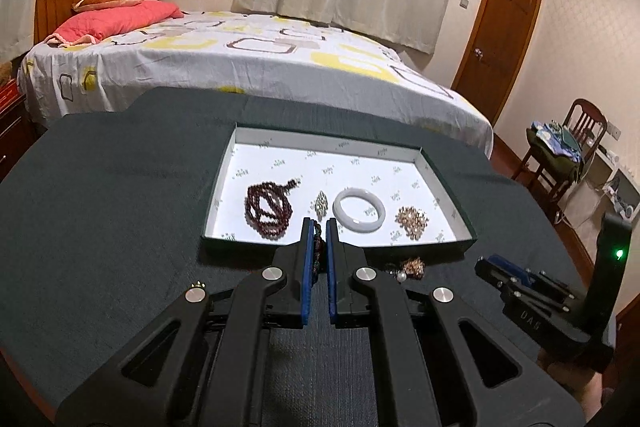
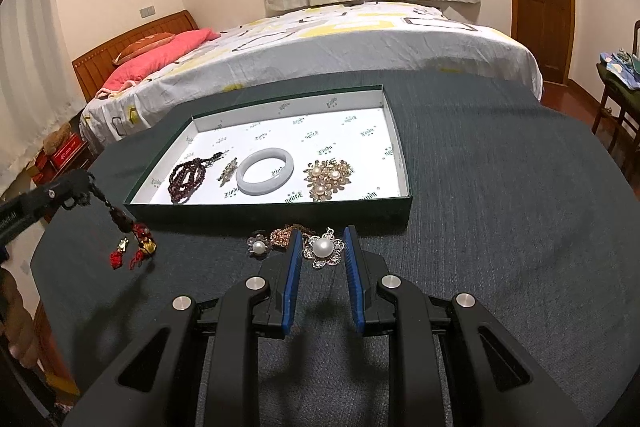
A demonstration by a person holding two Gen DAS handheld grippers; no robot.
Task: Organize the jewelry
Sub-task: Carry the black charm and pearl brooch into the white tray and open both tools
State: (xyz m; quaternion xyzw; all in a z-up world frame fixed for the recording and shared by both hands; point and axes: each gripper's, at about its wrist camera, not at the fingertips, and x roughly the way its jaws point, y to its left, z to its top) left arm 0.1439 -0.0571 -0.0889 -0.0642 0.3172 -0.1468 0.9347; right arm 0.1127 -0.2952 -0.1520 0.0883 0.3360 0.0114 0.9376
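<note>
A shallow green box (image 1: 464,247) (image 2: 404,205) with a white lining holds a dark red bead string (image 1: 266,209) (image 2: 188,177), a small crystal brooch (image 1: 320,203) (image 2: 228,173), a white jade bangle (image 1: 359,214) (image 2: 265,177) and a gold pearl brooch (image 1: 412,221) (image 2: 328,179). My left gripper (image 1: 319,227) (image 2: 86,193) is shut on a dark beaded pendant with red and gold tassels (image 2: 136,239) and holds it above the cloth, left of the box. My right gripper (image 2: 320,235) (image 1: 486,263) is open around a silver pearl flower brooch (image 2: 323,247) on the cloth.
A smaller pearl brooch (image 2: 257,246) and a rose-gold chain piece (image 2: 282,235) (image 1: 412,265) lie on the dark green tablecloth (image 2: 500,227) before the box. A bed (image 1: 240,67) stands behind the table, a chair (image 1: 568,147) at right.
</note>
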